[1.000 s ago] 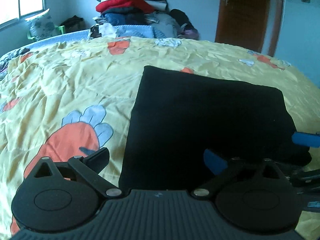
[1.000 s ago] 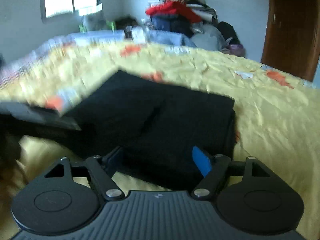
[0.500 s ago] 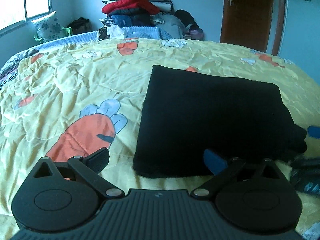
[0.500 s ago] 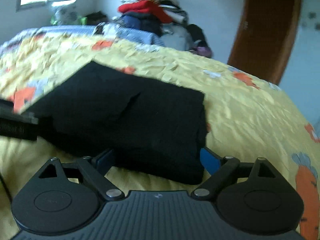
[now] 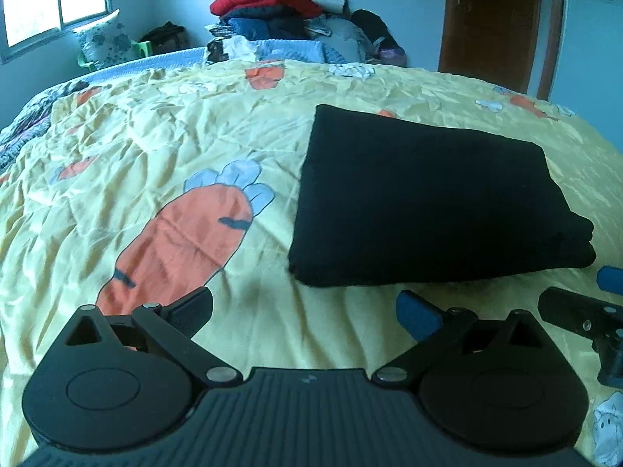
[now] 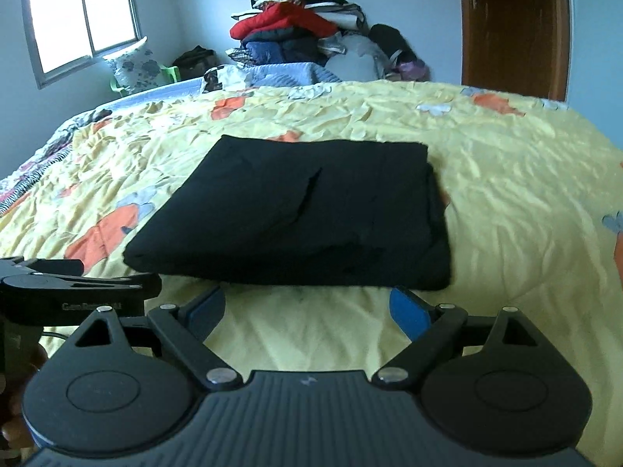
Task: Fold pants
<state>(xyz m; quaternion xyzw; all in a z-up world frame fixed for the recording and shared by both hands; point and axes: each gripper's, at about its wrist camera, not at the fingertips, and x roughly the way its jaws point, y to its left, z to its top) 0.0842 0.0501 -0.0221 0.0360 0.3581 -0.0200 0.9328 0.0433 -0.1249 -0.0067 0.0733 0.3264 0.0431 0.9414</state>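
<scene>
1. Pants (image 5: 424, 198): black, folded into a thick rectangular bundle, lying flat on the yellow carrot-print bedspread (image 5: 163, 155), just beyond both grippers. In the right wrist view a loose flap edge runs across the top layer.
2. Handling, as we judge it: soft, limp cloth, light, not fragile. Stacked layers would slide apart if lifted by one corner. We would take the near edge at its two corners, pinching every layer, or slip under the fold.
3. Left gripper (image 5: 305, 313): claw wide, nothing between its fingers, clear of the near edge of the bundle.
4. Right gripper (image 6: 307, 309): its jaws have just been opening and we see them wide and empty, close to the near edge without touching it.
5. Progress, in our judgement: fold looks complete.
6. Surroundings: heap of clothes (image 6: 296, 35) by the far wall, window (image 6: 80, 19), brown door (image 6: 514, 27).
</scene>
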